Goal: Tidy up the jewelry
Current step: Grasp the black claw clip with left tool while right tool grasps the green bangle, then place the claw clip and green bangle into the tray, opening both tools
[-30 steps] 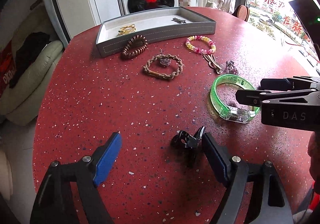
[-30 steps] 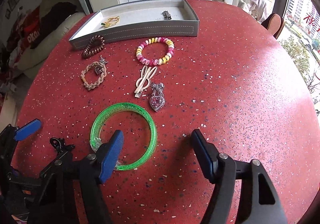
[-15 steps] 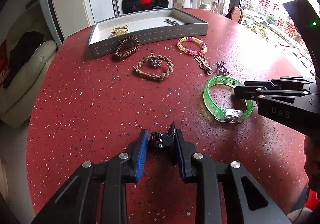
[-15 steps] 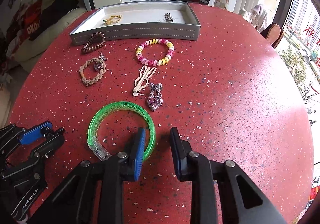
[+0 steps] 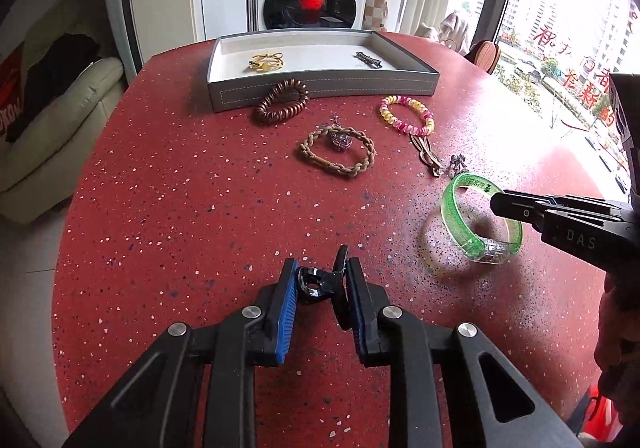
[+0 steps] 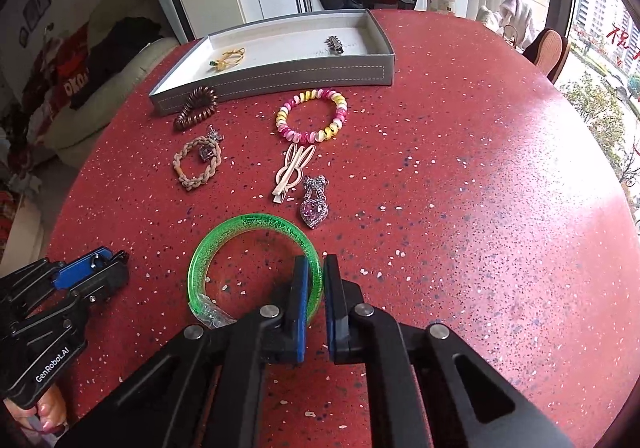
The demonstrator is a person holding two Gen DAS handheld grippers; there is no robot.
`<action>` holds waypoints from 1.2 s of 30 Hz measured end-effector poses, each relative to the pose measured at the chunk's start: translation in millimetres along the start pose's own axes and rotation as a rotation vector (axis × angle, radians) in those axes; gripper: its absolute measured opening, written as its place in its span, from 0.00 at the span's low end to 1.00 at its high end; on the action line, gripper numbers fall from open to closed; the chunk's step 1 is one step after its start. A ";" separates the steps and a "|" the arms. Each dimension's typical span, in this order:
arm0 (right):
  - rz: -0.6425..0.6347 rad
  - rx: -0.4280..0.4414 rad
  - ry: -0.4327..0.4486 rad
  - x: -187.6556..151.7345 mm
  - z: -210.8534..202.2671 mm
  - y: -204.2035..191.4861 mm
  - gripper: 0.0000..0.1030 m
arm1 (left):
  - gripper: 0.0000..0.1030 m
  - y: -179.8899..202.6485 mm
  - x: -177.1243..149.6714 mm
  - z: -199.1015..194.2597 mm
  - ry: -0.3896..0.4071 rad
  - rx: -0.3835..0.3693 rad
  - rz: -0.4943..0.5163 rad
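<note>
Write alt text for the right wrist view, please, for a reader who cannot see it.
The right hand-held gripper is shut on a green bangle on a red speckled table. Beyond lie a heart brooch, a cream hair clip, three bracelets and a grey tray.

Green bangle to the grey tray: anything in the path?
Yes, if dragged. The heart pendant, cream hair clip and pink-yellow bead bracelet lie on the table between the green bangle, clamped in the right gripper, and the grey tray. Lifted over them, nothing visible blocks it.
</note>
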State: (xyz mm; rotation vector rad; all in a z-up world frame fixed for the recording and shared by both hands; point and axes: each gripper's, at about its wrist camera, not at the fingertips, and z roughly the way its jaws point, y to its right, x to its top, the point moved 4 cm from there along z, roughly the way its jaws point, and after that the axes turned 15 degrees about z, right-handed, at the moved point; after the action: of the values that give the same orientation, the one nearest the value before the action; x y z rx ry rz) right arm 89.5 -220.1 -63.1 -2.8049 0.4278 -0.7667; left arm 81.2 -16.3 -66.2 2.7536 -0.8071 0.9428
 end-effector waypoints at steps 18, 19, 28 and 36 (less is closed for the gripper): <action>0.064 0.090 0.033 49.6 -14.3 0.2 0.08 | 0.41 -37.8 46.5 -12.0 0.071 0.019 -0.059; 0.059 0.089 0.039 55.5 -14.7 -1.2 0.08 | 0.41 -41.4 52.1 -11.9 0.077 0.022 -0.063; 0.026 0.088 0.071 119.8 -8.2 -19.5 0.08 | 0.41 -76.6 114.1 -1.3 0.134 0.050 -0.083; 0.020 0.077 0.060 180.3 23.8 -34.3 0.08 | 0.41 -112.0 175.2 38.6 0.116 0.068 -0.112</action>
State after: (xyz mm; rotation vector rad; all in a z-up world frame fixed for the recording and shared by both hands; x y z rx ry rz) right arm 258.0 -244.2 9.5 -2.7083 0.4260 -0.8457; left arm 276.7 -10.2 14.2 2.7377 -0.6066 1.1143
